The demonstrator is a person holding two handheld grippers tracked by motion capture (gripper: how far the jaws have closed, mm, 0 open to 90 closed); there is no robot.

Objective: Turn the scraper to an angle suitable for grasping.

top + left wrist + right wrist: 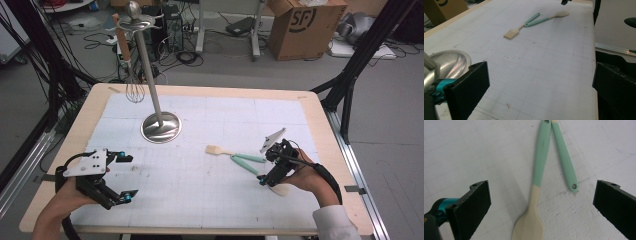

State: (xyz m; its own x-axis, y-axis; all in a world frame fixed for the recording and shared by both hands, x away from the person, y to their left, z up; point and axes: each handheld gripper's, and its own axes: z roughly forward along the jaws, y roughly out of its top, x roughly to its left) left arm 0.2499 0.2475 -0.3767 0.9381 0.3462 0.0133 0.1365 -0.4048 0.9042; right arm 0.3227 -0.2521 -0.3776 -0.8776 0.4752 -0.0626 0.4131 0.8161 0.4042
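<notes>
Looking from high, the right gripper [269, 169] hovers with jaws apart over the spoon [280, 189] at 4 o'clock on the bench [210, 210]; the brush [235, 155] lies beside. The whisk [132, 75] already hangs on the stand [161, 126].

In the left gripper view, the left gripper [539, 85] waits empty, jaws apart.

In the right gripper view, the spoon lies free between the jaws, probably released; hanging seems left.

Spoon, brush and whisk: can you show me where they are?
spoon [530, 225], right gripper view, on its cream bowl.
brush [511, 34], left gripper view, on its bristles.
whisk [134, 89], high view, on its wire loops.
</notes>
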